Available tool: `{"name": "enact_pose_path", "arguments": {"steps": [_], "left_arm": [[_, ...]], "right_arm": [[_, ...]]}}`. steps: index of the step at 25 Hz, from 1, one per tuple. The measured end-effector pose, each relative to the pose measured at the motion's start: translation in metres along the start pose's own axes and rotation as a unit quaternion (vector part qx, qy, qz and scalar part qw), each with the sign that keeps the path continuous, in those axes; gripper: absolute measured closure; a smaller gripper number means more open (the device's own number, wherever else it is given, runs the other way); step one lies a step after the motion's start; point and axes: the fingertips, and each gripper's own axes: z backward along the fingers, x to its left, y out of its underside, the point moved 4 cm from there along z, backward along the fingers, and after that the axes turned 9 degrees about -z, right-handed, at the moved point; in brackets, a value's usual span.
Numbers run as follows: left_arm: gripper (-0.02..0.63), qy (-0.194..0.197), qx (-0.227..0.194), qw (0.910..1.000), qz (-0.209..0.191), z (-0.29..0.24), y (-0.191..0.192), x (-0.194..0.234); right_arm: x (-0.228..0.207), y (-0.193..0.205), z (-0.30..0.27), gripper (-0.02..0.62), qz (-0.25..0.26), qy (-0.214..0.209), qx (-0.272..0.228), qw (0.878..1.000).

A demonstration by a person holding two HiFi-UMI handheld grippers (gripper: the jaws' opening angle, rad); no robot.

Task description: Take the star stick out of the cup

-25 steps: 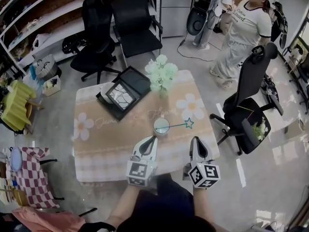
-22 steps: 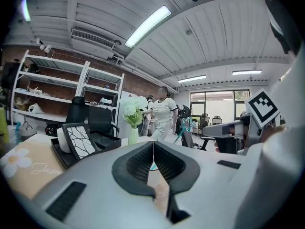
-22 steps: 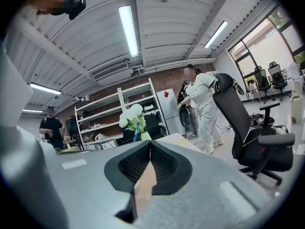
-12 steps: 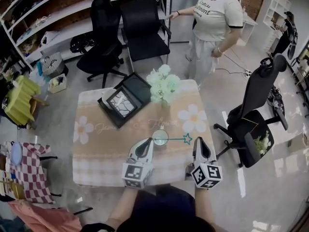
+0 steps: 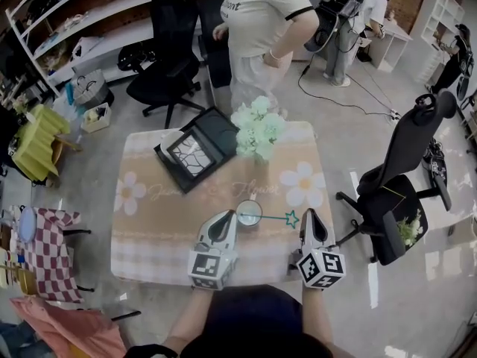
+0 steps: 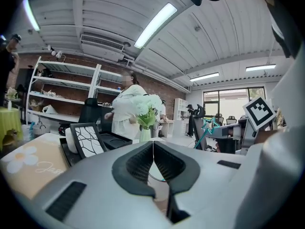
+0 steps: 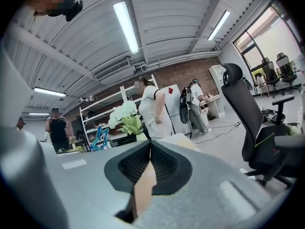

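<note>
- We hold our left gripper (image 5: pixel 230 218) with its jaws pressed together on nothing, just beside the cup (image 5: pixel 249 213).
- Our right gripper (image 5: pixel 311 216) is likewise closed and empty.
- The star stick (image 5: pixel 291 219) leans in the cup on the table (image 5: pixel 149 230), its star near the right gripper.

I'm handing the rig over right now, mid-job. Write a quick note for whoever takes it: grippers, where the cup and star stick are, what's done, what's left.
Left gripper: shut, empty, just left of the cup.
Right gripper: shut, empty, just right of the star.
The cup stands on the table between the grippers. The star stick sits in it, leaning out towards the right gripper.
Done: nothing yet; the stick is not gripped.
Left: probably open the right gripper, grip the stick near the star and lift it out. The left gripper could steady the cup.
</note>
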Motion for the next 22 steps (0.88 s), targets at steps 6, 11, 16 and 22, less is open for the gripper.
{"name": "enact_pose_path", "arguments": {"steps": [6, 11, 16, 22], "left_arm": [[0.595, 0.005, 0.008, 0.9999, -0.006, 0.004, 0.002, -0.001], [0.595, 0.013, 0.010, 0.9999, 0.001, 0.008, 0.000, -0.006], [0.595, 0.025, 0.006, 0.9997, -0.006, 0.010, -0.002, -0.012], [0.595, 0.042, 0.001, 0.9991, -0.003, 0.007, -0.007, -0.018]], "right_arm": [[-0.002, -0.002, 0.008, 0.594, -0.012, 0.016, -0.007, 1.000], [-0.004, -0.008, 0.021, 0.594, -0.024, 0.032, -0.018, 0.999], [-0.006, -0.014, 0.031, 0.592, -0.041, 0.039, -0.041, 0.998], [-0.004, -0.018, 0.041, 0.591, -0.059, 0.023, -0.065, 0.996]]}}
